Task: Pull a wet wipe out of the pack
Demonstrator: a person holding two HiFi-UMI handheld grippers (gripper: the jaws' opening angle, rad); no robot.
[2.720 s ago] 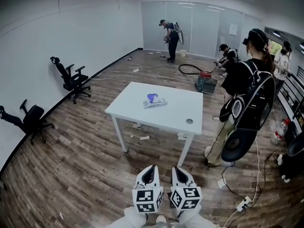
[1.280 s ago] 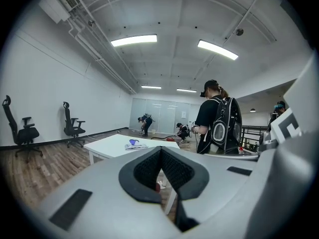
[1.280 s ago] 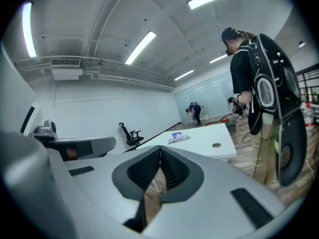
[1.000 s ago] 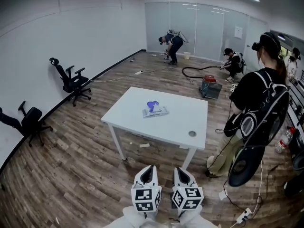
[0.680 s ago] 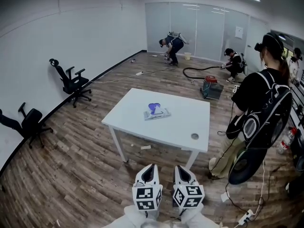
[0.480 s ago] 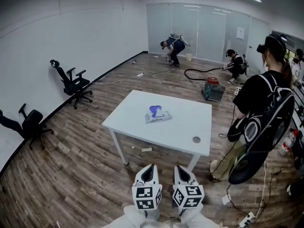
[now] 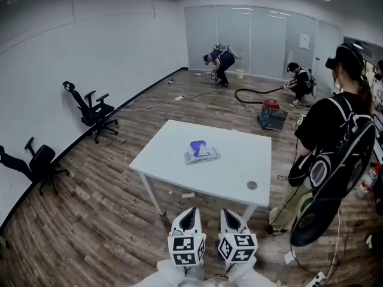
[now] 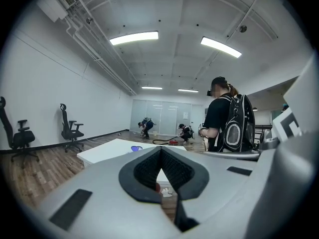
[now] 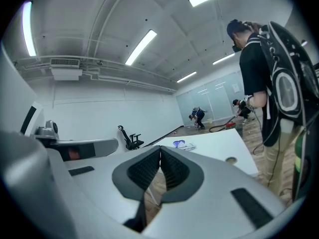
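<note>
A flat wet-wipe pack (image 7: 201, 154) with a purple-blue lid or wipe sticking up lies near the middle of a white table (image 7: 173, 166). It shows small in the left gripper view (image 8: 136, 148) and in the right gripper view (image 9: 183, 144). My left gripper (image 7: 190, 214) and right gripper (image 7: 229, 216) hang side by side at the bottom of the head view, well short of the table's near edge. Both pairs of jaws are shut with nothing between them.
A person with a black backpack (image 7: 335, 142) stands right of the table. Two black office chairs (image 7: 91, 107) (image 7: 36, 163) stand by the left wall. Two more people crouch at the far glass wall (image 7: 222, 58) (image 7: 301, 76), near a hose and a red machine (image 7: 270, 109). Cables lie on the floor at right.
The table and the pack have come closer and lower in the head view as I walk toward them. Both grippers stay shut, side by side.
</note>
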